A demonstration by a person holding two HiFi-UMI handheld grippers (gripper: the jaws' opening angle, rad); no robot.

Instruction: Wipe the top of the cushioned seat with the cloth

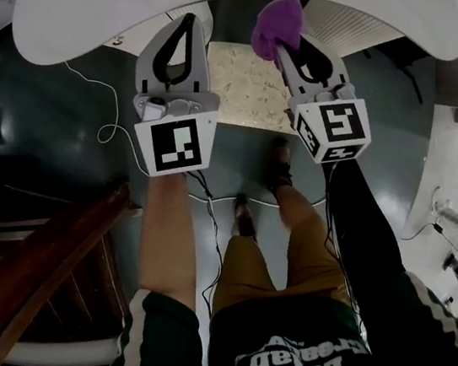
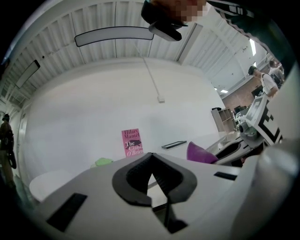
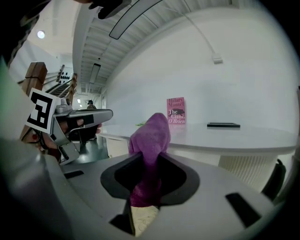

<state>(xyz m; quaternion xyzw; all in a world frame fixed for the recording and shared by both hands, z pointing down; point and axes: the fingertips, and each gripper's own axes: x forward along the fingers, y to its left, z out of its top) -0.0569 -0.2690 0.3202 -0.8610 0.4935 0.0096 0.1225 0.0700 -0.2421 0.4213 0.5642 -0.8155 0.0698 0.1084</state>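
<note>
A white bench with a rounded edge runs across the middle of the right gripper view. A pink book stands upright at its far side. A flat dark object lies to the right of the book, and something small and green lies to its left. In the head view, the dark teal floor carries a pale speckled mat at upper centre and a white cable at upper left.

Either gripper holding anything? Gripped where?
Right gripper is shut on the purple cloth, clamped at its bunched middle, with one end poking out beyond. Left gripper is shut, empty.
</note>
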